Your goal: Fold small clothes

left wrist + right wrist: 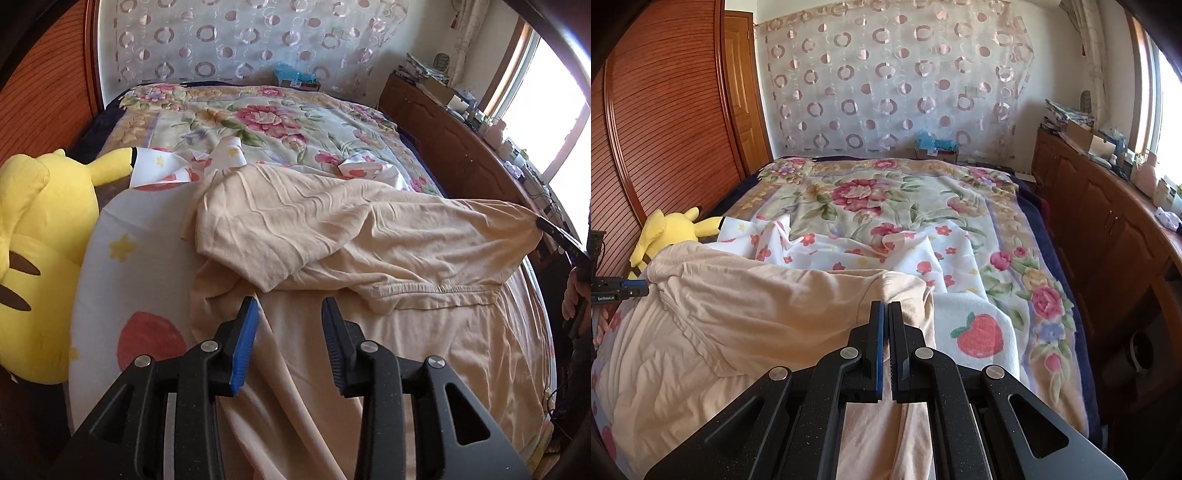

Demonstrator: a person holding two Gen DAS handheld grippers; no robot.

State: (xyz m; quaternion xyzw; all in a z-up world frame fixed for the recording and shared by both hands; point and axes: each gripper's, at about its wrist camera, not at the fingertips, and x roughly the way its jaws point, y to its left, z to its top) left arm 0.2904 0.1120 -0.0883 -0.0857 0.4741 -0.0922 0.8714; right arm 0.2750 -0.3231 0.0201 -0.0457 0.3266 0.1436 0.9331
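Observation:
A beige garment (pixel 332 236) lies crumpled on the bed, one part folded over toward the left, its elastic hem (pixel 436 290) showing. In the left wrist view my left gripper (pixel 290 303) hovers just over its near part, jaws open, with nothing pinched between the blue pads (pixel 243 339). My right gripper (pixel 546 226) reaches in from the right edge, shut on a corner of the garment and pulling it taut. In the right wrist view that gripper (pixel 886 306) is shut with the beige garment (pixel 757 306) bunched at its tips, and the left gripper (pixel 631 288) shows at the far left.
A yellow plush toy (pixel 40 243) sits at the bed's left edge. A white fruit-print sheet (pixel 960 317) and a floral bedspread (pixel 886 199) lie under the garment. A wooden cabinet (pixel 1108 236) with clutter runs along the right, and a slatted wardrobe (pixel 665 129) stands on the left. A person's hand (pixel 572 302) is at the right.

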